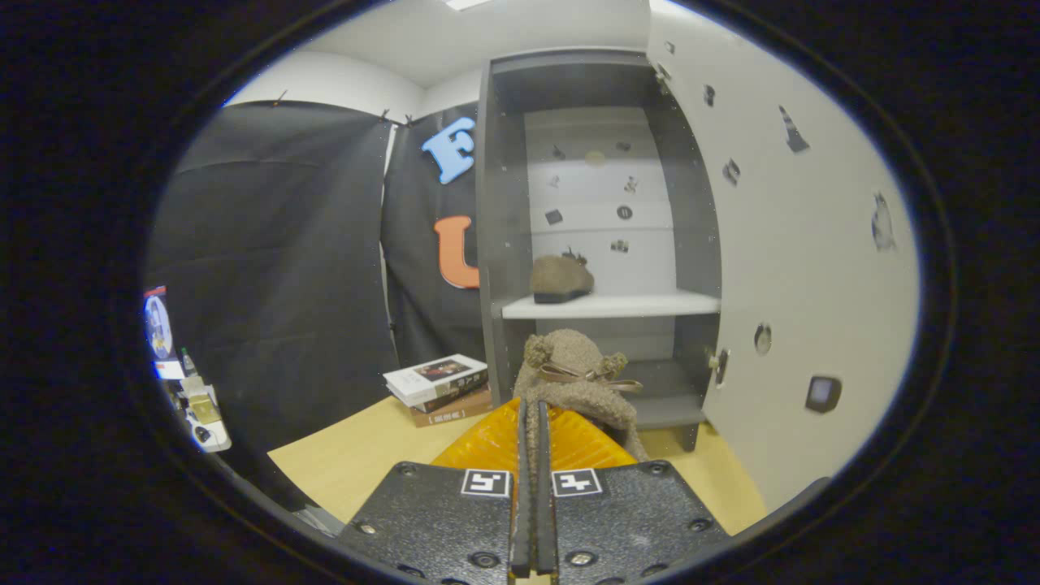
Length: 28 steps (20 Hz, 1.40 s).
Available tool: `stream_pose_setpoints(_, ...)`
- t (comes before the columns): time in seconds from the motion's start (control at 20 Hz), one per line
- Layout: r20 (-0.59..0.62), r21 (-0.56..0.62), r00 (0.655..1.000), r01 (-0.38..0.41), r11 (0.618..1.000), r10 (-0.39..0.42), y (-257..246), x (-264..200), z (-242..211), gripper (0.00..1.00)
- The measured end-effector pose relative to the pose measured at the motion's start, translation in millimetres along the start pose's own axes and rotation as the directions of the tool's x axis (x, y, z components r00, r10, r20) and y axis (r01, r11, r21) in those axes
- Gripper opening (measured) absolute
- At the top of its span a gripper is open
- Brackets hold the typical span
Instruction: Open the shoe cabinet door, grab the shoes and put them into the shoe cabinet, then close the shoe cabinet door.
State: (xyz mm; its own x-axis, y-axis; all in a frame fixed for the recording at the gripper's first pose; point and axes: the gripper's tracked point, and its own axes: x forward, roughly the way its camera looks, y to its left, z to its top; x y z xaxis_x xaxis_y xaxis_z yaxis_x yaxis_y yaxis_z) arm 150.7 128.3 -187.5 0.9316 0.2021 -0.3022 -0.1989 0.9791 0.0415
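A: While the gripper (533,422) points at the shoe cabinet (504,203), how do its jaws stand?

B: Nearly together, with just a thin gap between them. A fuzzy brown shoe (573,382) sits in that gap; its edge runs down between the two fingers, and both press on it. The shoe rises just ahead of the jaws, with a pompom on top and a ribbon bow across its front.

A: And the cabinet itself?

B: The cabinet door (796,268) is swung open, standing to the right of the opening. It is pale, with small dark stickers scattered over it and a knob low on its inner edge. Inside, the cabinet's walls are dark grey and its back panel is light, also dotted with stickers.

A: Anything inside?

B: A second brown shoe (561,279) rests on the white shelf (642,305), toward the shelf's left end. The held shoe is below and in front of that shelf, beyond the jaws, outside the cabinet as far as I can tell.

A: What else is around?

B: A stack of books (439,388) lies on the yellowish surface (357,463) just left of the cabinet's foot. Black cloth hangs behind them.
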Motion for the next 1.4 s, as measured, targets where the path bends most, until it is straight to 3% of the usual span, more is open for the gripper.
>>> stream_pose_setpoints(0.45,0.046,-0.019,0.995,0.086,0.996,-0.085,-39.9,34.7,128.3,0.06)
stream_pose_setpoints(0.7,0.014,-0.072,0.983,0.184,0.980,-0.183,-70.7,81.0,161.1,0.06)
stream_pose_setpoints(1.15,-0.018,-0.116,0.969,0.243,0.963,-0.247,-120.2,168.4,198.5,0.06)
stream_pose_setpoints(1.4,-0.044,-0.141,0.966,0.248,0.959,-0.256,-132.0,222.9,196.0,0.06)
